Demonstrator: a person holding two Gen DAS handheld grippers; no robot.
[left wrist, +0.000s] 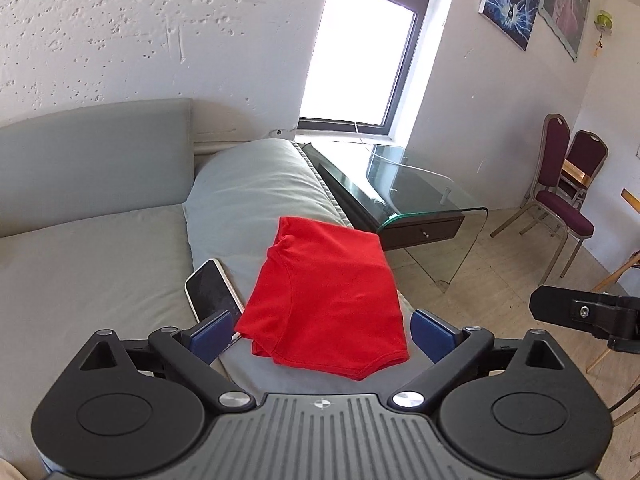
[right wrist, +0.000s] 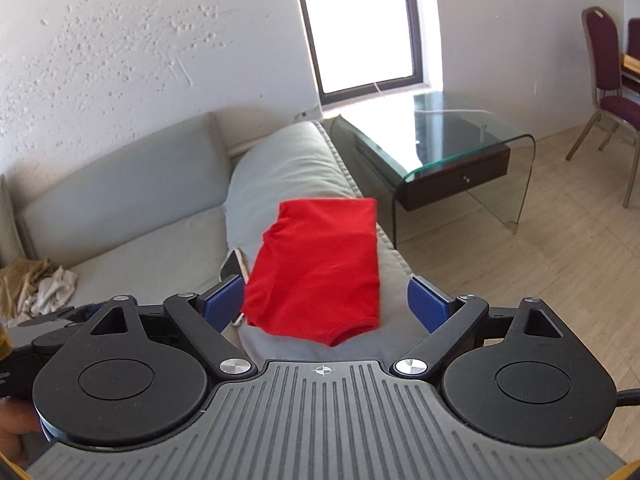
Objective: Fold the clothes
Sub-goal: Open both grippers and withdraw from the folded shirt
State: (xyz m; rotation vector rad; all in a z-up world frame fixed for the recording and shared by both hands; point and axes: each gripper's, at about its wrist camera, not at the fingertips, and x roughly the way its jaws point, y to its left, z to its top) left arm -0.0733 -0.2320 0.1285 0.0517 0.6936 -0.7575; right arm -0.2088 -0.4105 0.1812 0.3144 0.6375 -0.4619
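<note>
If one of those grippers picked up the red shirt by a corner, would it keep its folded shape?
Probably not. The red shirt looks like thin, soft knit, so it would likely droop and unfold. It seems light. Its layers lie loosely on the sofa arm, so pushing would likely bunch it.

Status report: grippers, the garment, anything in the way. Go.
Left gripper open, empty. Right gripper open, empty. Red shirt folded on the sofa arm. Phone touching its left edge.

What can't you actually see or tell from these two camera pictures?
- Phone: its near end is hidden behind a blue finger pad in the left wrist view; the red garment covers most of it in the right.
- Crumpled cloth pile: cut by the right view's edge.
- Wall posters: too distorted to read.
- Under the red garment: hidden.
</note>
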